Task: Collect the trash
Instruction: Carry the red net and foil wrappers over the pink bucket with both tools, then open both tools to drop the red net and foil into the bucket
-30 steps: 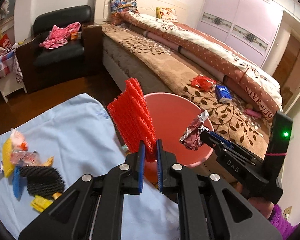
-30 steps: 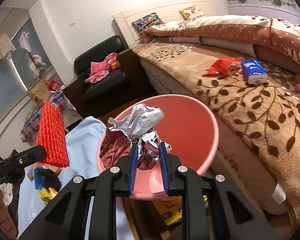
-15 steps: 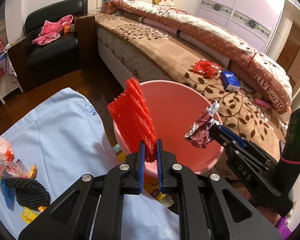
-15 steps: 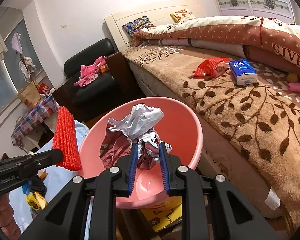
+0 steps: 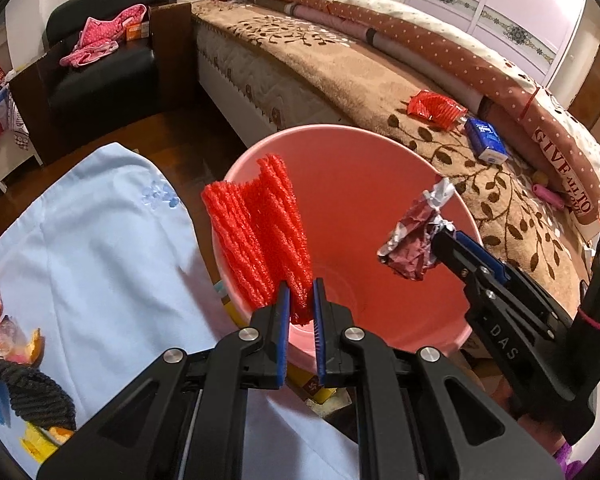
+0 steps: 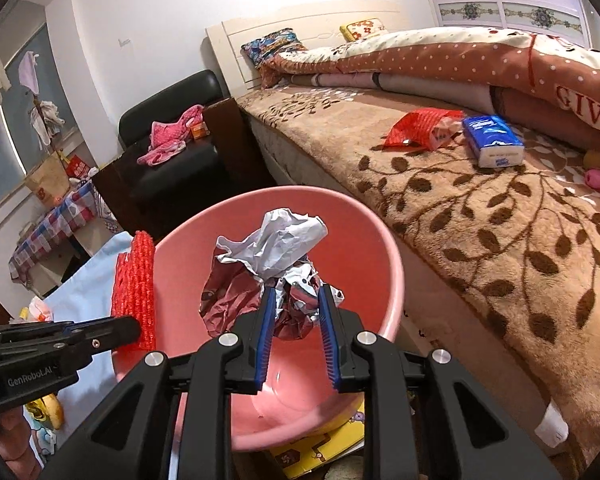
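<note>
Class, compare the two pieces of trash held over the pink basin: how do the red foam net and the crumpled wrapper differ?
Colour: the red foam net is uniformly bright red; the crumpled wrapper is silver-white and maroon.
Shape: the net is a ribbed, flat-folded mesh standing upright; the wrapper is an irregular crushed wad.
Holder: the left tool pinches the net; the right tool grips the wrapper.
Both hang over the pink basin, not yet dropped.
</note>
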Demonstrator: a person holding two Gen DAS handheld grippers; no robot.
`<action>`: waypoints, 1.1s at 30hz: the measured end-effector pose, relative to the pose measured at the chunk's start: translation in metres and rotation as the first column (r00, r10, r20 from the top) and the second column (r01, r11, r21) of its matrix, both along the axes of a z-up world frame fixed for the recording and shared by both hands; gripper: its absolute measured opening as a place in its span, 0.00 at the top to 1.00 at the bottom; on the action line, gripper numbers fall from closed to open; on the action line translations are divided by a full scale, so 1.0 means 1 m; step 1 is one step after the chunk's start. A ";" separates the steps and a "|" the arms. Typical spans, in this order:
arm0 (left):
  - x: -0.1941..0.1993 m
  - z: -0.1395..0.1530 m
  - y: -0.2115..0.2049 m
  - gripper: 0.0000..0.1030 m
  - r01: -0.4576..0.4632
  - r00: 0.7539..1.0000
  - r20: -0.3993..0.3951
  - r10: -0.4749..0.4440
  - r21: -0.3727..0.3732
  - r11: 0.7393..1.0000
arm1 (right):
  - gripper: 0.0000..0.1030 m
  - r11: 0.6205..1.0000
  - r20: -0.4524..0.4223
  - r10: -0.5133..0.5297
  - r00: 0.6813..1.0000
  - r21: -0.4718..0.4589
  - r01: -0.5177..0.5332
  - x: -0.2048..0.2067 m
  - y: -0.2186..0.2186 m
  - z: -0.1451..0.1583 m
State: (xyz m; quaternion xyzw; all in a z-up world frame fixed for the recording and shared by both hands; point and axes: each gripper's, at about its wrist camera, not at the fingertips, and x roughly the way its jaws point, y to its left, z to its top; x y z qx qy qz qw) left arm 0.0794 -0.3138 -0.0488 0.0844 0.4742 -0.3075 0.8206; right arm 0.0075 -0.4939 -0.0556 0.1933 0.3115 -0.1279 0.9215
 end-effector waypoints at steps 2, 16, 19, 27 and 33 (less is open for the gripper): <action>0.003 -0.002 -0.002 0.90 0.002 1.000 -0.007 -0.002 -0.003 1.000 | 0.79 1.000 -0.002 0.009 1.000 0.001 -0.009 0.004 0.001 -0.002; 0.012 -0.017 -0.013 0.90 0.002 0.999 -0.038 -0.002 0.011 1.000 | 0.75 0.998 0.001 -0.005 1.000 -0.061 0.005 0.010 0.004 -0.004; 0.012 -0.017 -0.012 0.90 -0.004 0.999 -0.035 0.004 0.009 1.000 | 0.74 0.998 0.007 0.000 1.000 -0.061 0.001 0.010 0.005 -0.004; 0.007 -0.011 -0.009 0.88 0.000 1.000 -0.011 0.000 -0.002 1.000 | 0.57 0.998 0.036 0.003 0.999 -0.056 -0.001 0.006 0.005 0.001; 0.000 -0.004 -0.005 0.81 0.014 1.000 -0.004 -0.014 0.001 1.000 | 0.52 0.998 0.052 0.002 0.999 -0.066 0.001 0.000 0.007 0.008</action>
